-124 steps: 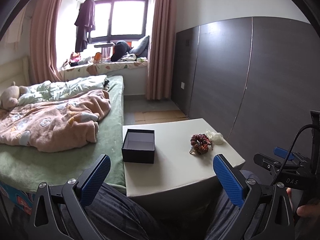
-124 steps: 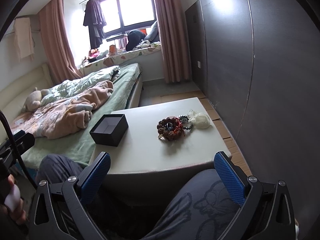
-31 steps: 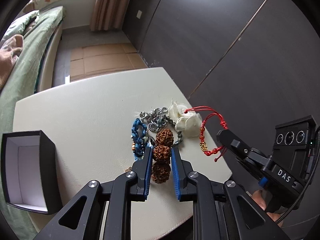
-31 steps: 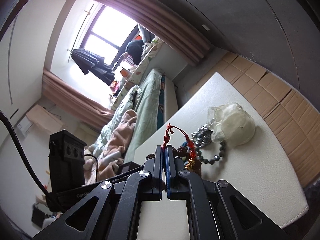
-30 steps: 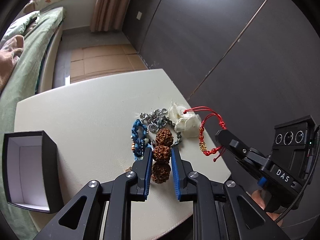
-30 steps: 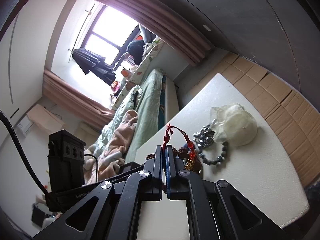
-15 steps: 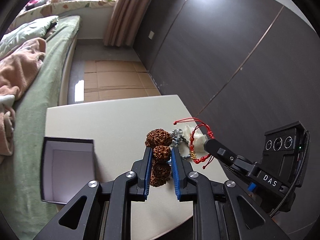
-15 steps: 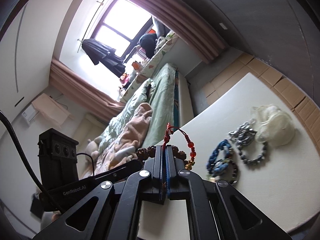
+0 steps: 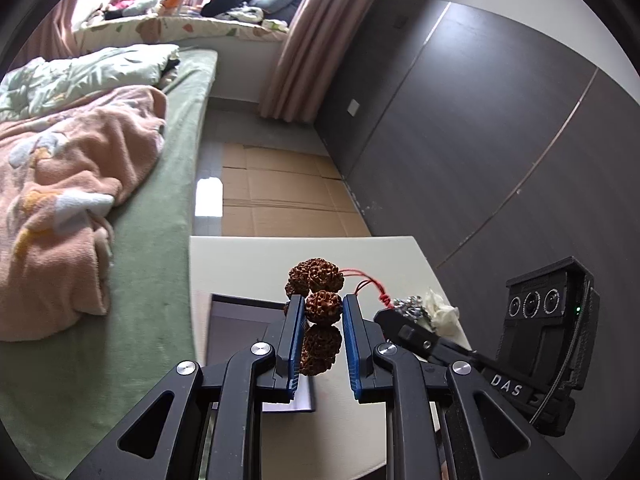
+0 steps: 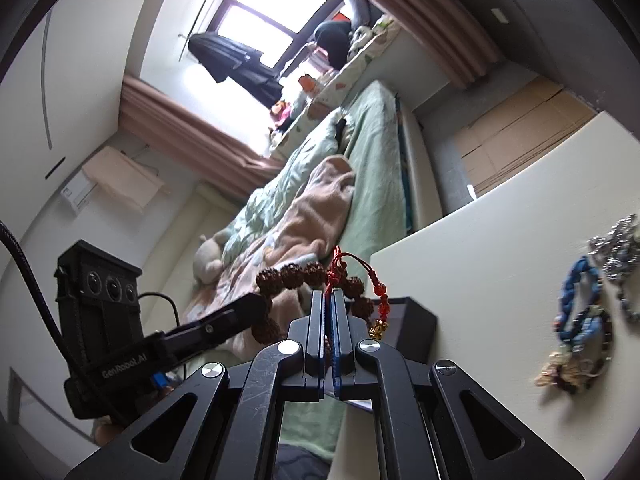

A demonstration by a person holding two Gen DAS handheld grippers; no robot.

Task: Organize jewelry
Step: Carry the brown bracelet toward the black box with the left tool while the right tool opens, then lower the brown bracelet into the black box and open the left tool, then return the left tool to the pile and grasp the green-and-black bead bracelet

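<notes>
Above the box [image 9: 256, 332], both tools (raised).

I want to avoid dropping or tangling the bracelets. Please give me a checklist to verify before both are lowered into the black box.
1. Left tongs grip the brown seed bracelet: ok, one bead is pinched between the blue pads.
2. Right tongs grip the red cord bracelet: ok, shut on the cord.
3. The two bracelets are separate: cannot tell; in the right wrist view the red cord crosses the seed beads.
4. Black box is open: ok, no lid on it.
5. Box is below the bracelets: ok in the left wrist view.
6. Remaining jewelry, such as the blue bracelet, lies away from the box: ok.
</notes>
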